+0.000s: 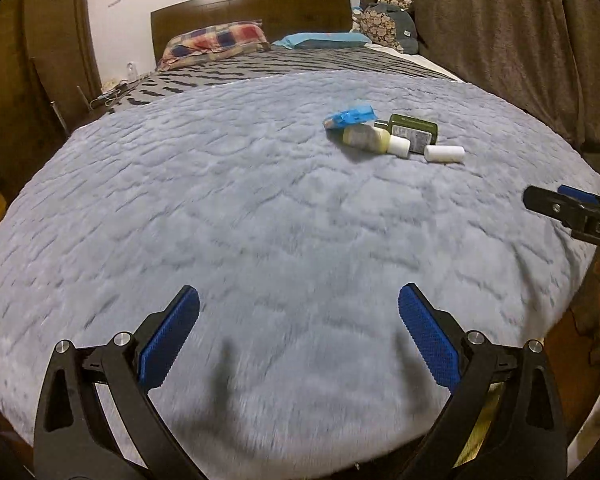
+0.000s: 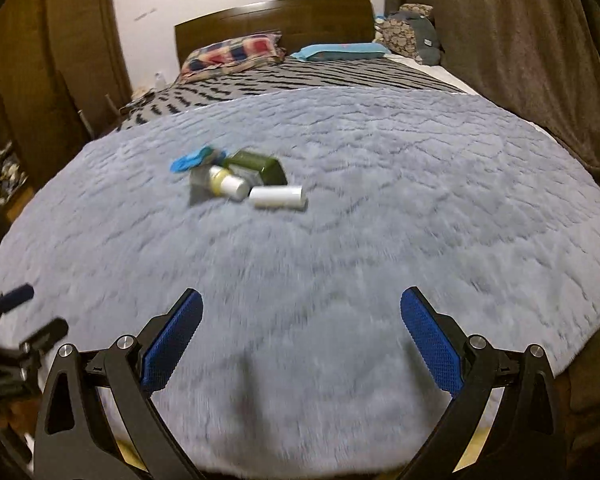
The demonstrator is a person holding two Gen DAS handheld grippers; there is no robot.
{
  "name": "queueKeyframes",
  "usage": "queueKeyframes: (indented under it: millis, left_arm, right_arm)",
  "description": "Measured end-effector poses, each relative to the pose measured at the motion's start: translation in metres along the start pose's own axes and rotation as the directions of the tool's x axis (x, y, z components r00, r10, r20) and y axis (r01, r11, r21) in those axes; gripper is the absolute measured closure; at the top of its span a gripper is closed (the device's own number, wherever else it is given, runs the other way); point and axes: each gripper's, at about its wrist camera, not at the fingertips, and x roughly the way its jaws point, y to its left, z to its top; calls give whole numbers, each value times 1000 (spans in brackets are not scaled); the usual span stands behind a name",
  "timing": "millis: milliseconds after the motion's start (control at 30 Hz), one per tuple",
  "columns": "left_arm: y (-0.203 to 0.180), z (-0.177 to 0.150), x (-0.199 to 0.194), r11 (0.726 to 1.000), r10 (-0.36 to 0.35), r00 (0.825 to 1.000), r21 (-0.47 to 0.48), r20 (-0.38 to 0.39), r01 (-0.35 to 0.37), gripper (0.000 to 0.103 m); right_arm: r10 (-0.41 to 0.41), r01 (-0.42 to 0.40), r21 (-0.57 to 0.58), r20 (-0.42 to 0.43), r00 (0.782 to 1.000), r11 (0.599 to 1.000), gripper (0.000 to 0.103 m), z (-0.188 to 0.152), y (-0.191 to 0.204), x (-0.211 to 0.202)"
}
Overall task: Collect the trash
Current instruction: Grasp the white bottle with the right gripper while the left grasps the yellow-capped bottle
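A small pile of trash lies on the grey fluffy blanket point(image 1: 260, 208): a blue wrapper point(image 1: 350, 117), a yellowish bottle with a white cap point(image 1: 376, 139), a dark green bottle point(image 1: 414, 128) and a white cylinder point(image 1: 445, 154). The right wrist view shows the same pile: wrapper point(image 2: 192, 160), yellowish bottle point(image 2: 228, 182), green bottle point(image 2: 260, 164), white cylinder point(image 2: 277, 197). My left gripper point(image 1: 299, 320) is open and empty, well short of the pile. My right gripper point(image 2: 301, 320) is open and empty too. The right gripper's tip shows at the left view's right edge point(image 1: 572, 210).
The blanket point(image 2: 380, 220) covers the foot of a bed. A plaid pillow point(image 1: 220, 40), a blue pillow point(image 1: 324, 40) and a wooden headboard point(image 1: 252, 12) lie beyond. Brown curtains point(image 1: 500, 40) hang on the right. Dark wooden furniture point(image 2: 40, 80) stands on the left.
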Motion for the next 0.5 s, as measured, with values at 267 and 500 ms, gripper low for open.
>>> queueKeyframes:
  millis: [267, 500]
  left_arm:
    - [-5, 20, 39, 1000, -23, 999, 15, -36, 23, 8]
    - [-7, 30, 64, 999, -34, 998, 25, -57, 35, 8]
  right_arm:
    - [-11, 11, 8, -67, 998, 1000, 6, 38, 18, 72]
    - [-27, 25, -13, -96, 995, 1000, 28, 51, 28, 104]
